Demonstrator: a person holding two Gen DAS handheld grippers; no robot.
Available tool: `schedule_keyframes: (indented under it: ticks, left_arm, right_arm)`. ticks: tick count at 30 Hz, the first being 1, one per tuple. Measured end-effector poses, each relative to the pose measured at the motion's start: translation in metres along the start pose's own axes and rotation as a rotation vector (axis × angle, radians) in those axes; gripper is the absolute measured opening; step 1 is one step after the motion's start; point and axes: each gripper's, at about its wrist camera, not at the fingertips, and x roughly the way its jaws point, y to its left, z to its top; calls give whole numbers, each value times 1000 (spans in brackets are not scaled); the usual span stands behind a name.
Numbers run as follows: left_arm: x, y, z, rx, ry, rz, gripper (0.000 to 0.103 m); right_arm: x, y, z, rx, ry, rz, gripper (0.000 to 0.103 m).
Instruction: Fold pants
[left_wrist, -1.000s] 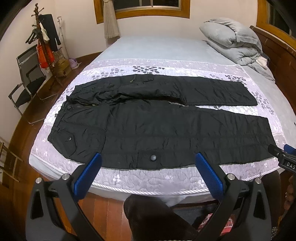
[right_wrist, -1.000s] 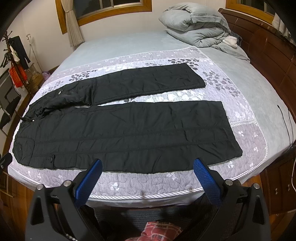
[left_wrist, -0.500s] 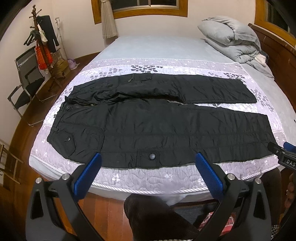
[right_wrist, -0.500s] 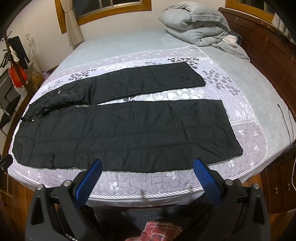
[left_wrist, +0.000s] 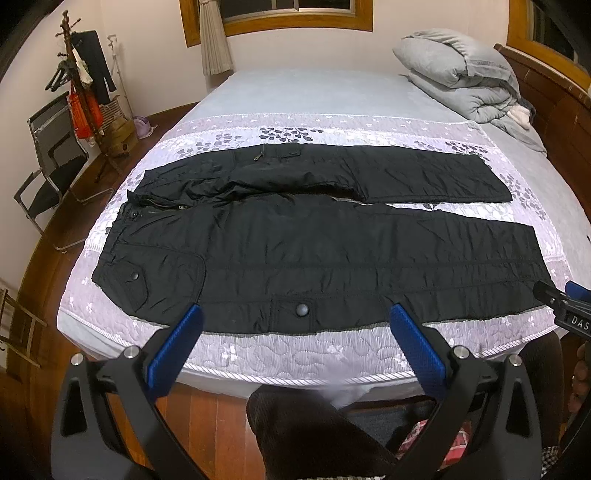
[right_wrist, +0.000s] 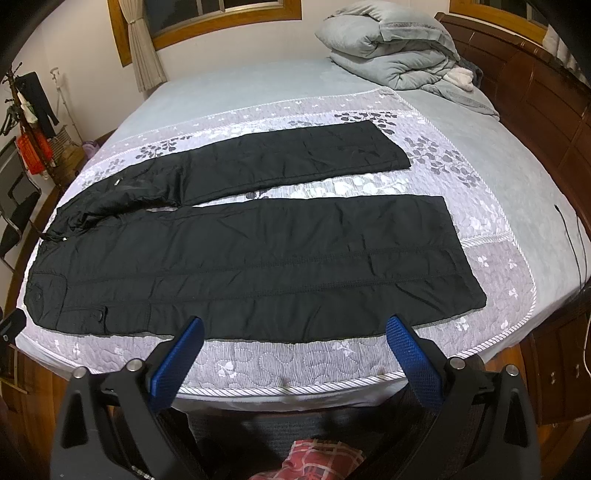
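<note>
Black padded pants (left_wrist: 314, 243) lie spread flat across the bed, waist at the left, both legs running right, a strip of quilt showing between the legs. The right wrist view shows the same pants (right_wrist: 258, 258), near leg ending at the hem on the right. My left gripper (left_wrist: 295, 314) hovers open above the near edge of the bed, over the near leg's pocket button, holding nothing. My right gripper (right_wrist: 293, 325) is open too, just short of the near leg's lower edge. The right gripper's tip (left_wrist: 565, 310) pokes in at the left view's right side.
A lilac quilted spread (left_wrist: 295, 354) covers the bed. Folded grey duvet (left_wrist: 461, 74) sits at the far right by the wooden headboard (right_wrist: 535, 110). A chair (left_wrist: 51, 162) and coat stand (left_wrist: 81, 85) are on the left floor. A person's knee (left_wrist: 295, 424) is below the gripper.
Both grippers have risen or drawn slightly toward the bed; the pants sit a little lower in each view. The pants themselves have not moved, and both grippers remain open.
</note>
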Motion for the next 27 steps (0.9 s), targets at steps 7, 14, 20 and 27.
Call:
schedule_keyframes:
  ticks: [7, 14, 20, 27]
  left_arm:
    - [2, -1, 0, -3, 4, 1, 100]
    - [3, -1, 0, -3, 4, 0, 100]
    - [5, -1, 2, 1, 6, 1, 100]
    - [6, -3, 6, 9, 5, 3, 100]
  right_arm:
    - [0, 1, 0, 2, 1, -1, 100]
    - [0, 1, 1, 2, 2, 0, 100]
    - [4, 0, 1, 2, 7, 0, 100]
    - [10, -1, 3, 4, 20, 1, 100]
